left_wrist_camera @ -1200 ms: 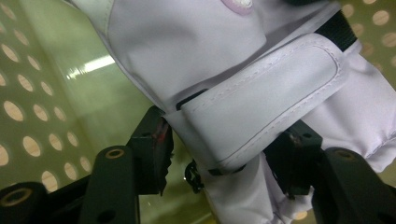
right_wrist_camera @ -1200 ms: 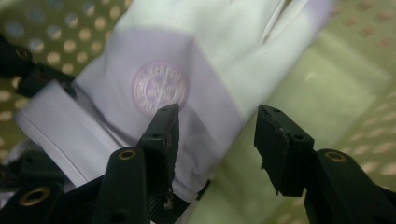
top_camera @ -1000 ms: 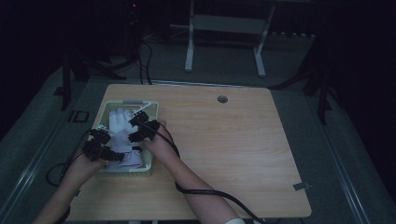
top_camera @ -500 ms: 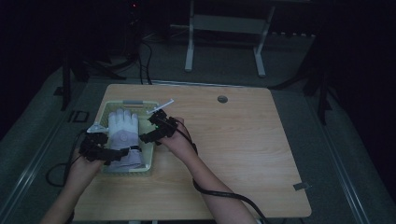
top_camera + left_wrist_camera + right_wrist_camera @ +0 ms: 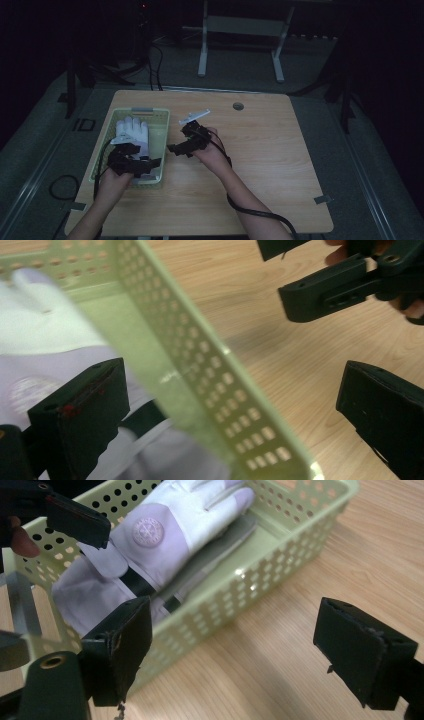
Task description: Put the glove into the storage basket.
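Observation:
A pale green perforated basket (image 5: 165, 131) stands on the left of the wooden table (image 5: 280, 150). A white glove (image 5: 132, 131) with a round badge lies flat inside it, on a grey flat piece (image 5: 220, 550). My left gripper (image 5: 136, 162) hovers over the basket's near end. Its jaws have just been opening and stand wide, with the basket's wall (image 5: 200, 370) between them untouched and the glove (image 5: 45, 330) beside one jaw. My right gripper (image 5: 186, 141) is over bare table just right of the basket. It has also just been opening, and nothing sits between the jaws of the right gripper (image 5: 237, 625), which face the basket (image 5: 260, 565) and glove (image 5: 165, 535).
The table's right half is bare wood, with a round cable hole (image 5: 238, 106) near the far edge. A metal frame (image 5: 240, 45) stands on the floor behind the table. Black cables trail from both grippers toward the near edge.
Both grippers opened and let go of the glove, which now lies in the basket. The right gripper moved right, out over the table. The left drew back to the basket's near end.

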